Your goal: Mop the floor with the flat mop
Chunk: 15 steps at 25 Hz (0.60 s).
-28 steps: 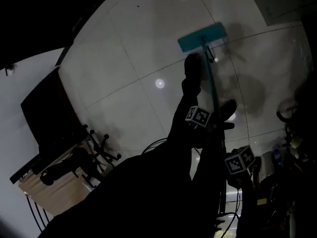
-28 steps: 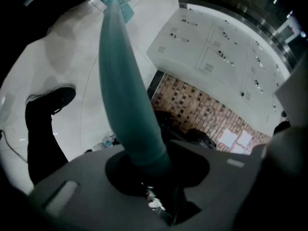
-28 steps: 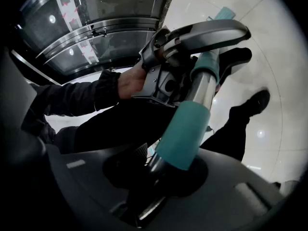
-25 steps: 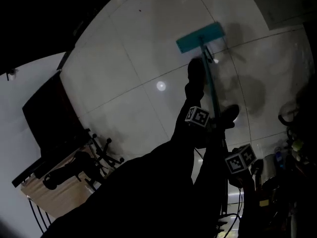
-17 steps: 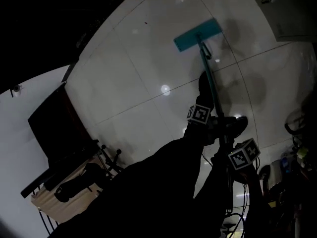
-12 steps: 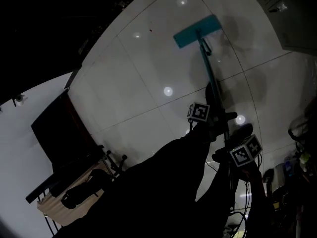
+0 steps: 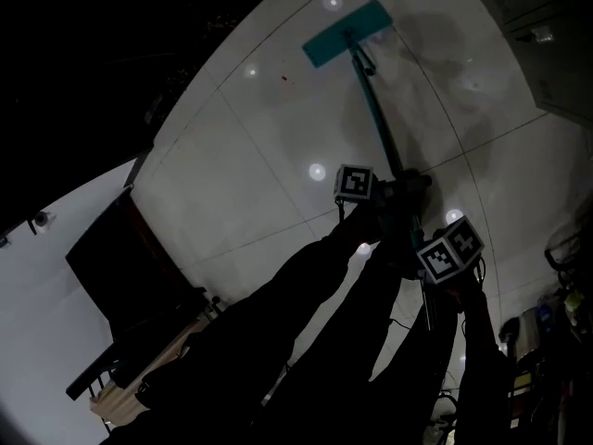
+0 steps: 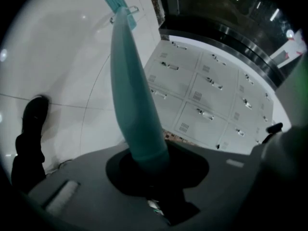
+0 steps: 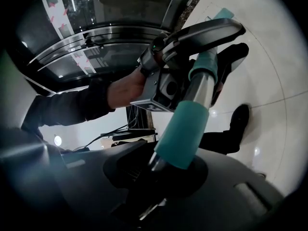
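Teal handle (image 8: 127,90) in the left hand-held gripper (image 8: 147,170): we have the jaws clamped round the flat mop's shaft, on the part nearer the floor. We judge this grip steers and presses.
Right hand-held gripper (image 9: 159,170): its jaws are closed on the handle's teal sleeve, nearer the top end. Two spaced grips likely give us leverage for the push.
Handle angle: it slopes away from us, so the mop head (image 7: 345,32) lies flat on the floor (image 7: 241,156), well ahead of our feet.
Mop head position: on the pale tiles, near a tile joint.
Surroundings: lockers (image 8: 207,100) stand beyond the mop. A worktop (image 7: 116,399) with a dark screen (image 7: 111,267) sits well apart on our left.
Hard to make out: in the head view our body and arms are black silhouettes, covering where the jaws meet the handle. We cannot tell whether the floor is wet. Clutter at the right edge is too dark to name.
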{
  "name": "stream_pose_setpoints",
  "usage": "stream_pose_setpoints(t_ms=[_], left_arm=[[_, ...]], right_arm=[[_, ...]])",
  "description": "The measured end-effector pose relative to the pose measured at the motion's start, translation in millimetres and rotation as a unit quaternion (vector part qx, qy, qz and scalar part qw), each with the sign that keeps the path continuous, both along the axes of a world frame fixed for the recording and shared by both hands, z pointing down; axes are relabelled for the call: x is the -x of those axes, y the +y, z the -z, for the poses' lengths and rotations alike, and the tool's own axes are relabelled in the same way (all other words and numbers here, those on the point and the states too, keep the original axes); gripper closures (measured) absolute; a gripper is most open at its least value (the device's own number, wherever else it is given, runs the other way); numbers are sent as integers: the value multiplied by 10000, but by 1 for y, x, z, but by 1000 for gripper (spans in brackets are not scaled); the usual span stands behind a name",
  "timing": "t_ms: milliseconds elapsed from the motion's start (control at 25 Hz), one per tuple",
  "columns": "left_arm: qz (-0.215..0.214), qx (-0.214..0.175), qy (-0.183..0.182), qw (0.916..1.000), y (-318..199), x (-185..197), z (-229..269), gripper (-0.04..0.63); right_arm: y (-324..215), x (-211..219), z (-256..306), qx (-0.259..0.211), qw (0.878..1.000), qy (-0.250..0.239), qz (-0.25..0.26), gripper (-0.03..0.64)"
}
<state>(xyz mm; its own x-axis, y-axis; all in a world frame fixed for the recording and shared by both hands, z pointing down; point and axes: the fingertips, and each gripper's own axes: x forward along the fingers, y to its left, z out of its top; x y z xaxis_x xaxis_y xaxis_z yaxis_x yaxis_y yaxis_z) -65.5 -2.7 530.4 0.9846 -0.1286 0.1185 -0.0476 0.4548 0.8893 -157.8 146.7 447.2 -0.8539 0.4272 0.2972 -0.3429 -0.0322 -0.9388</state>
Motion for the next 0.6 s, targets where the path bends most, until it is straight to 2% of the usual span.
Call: stream_pose_setpoints(t_ms=[160, 320, 520, 600], left_arm=[[241, -47, 7, 9997, -41, 3, -1, 485], [226, -190, -92, 9995, -67, 4, -16, 486], [71, -195, -119, 9997, -73, -2, -23, 492], [155, -198, -94, 9996, -69, -6, -20, 494]], right_arm=[[-36, 1, -10, -63, 9999, 67, 45, 503], [-59, -6, -30, -256, 9983, 420, 297, 514], [-63, -16, -45, -483, 9941, 758, 599, 520], [-57, -20, -44, -528, 9934, 791, 647, 521]])
